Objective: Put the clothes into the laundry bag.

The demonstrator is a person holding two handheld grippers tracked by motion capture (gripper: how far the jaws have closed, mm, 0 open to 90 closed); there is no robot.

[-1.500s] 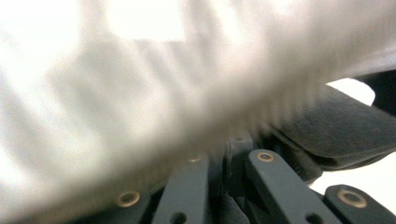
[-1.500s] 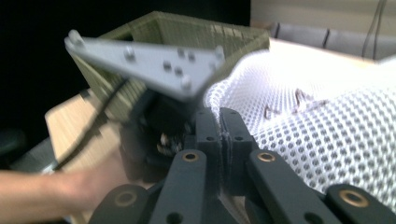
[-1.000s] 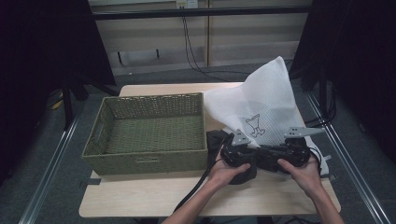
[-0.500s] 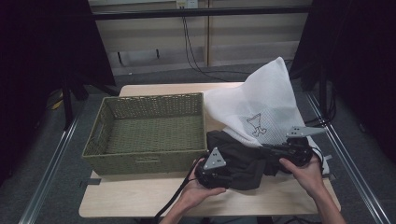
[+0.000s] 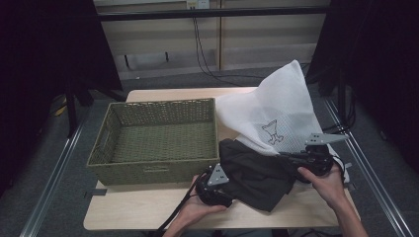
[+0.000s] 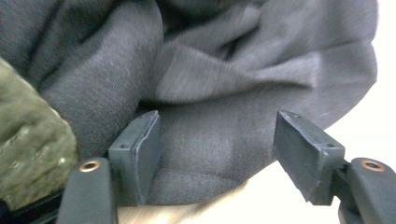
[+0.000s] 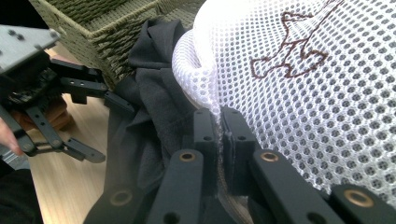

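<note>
A white mesh bag (image 5: 267, 108) with a brown stitched figure stands on the table's right side. A dark garment (image 5: 257, 173) spills from its mouth toward the front. My right gripper (image 7: 219, 116) is shut on the mesh bag's (image 7: 303, 93) edge, at the bag's lower right (image 5: 294, 159). My left gripper (image 6: 217, 130) has just been opening. Its jaws stand apart, and the garment (image 6: 210, 70) lies between and beyond them with neither pad pressing it. The left gripper (image 5: 220, 186) sits at the garment's left end, by the basket's front right corner.
An olive woven basket (image 5: 163, 106) takes up the table's left and middle, and its wall (image 7: 107, 37) is close beside the garment (image 7: 149, 102). Bare wood runs along the table's front edge (image 5: 148, 212). Dark curtains and cables are behind.
My left hand has moved left, away from the right gripper, to the basket's front corner. The dark garment has come further out of the bag and spread across the front. The right hand stayed put.
</note>
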